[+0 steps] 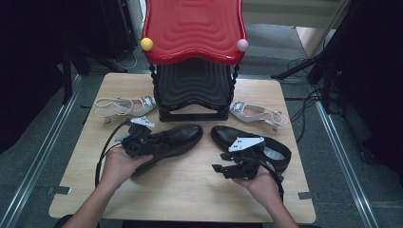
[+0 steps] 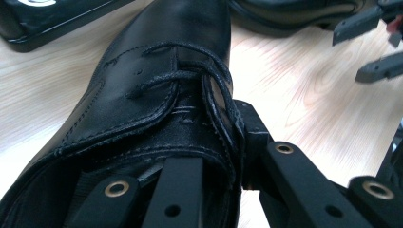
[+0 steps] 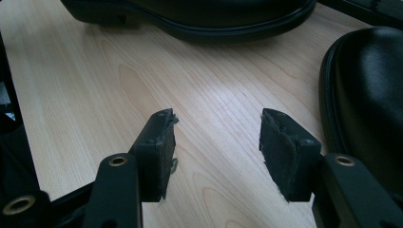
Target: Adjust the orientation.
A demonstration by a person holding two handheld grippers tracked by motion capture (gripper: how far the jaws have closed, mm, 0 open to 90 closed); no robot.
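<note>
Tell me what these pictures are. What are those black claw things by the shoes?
They are grippers, pinching tools a person holds, one in each hand. The top picture looks down on a wooden table. The other two come from small cameras riding on the grippers. The left gripper pinches the side of a black shoe: one jaw inside, one outside. The right gripper is open, with nothing in it, above the table beside the other black shoe. Farther back lie two white sandals beside a black and red shoe rack.
</note>
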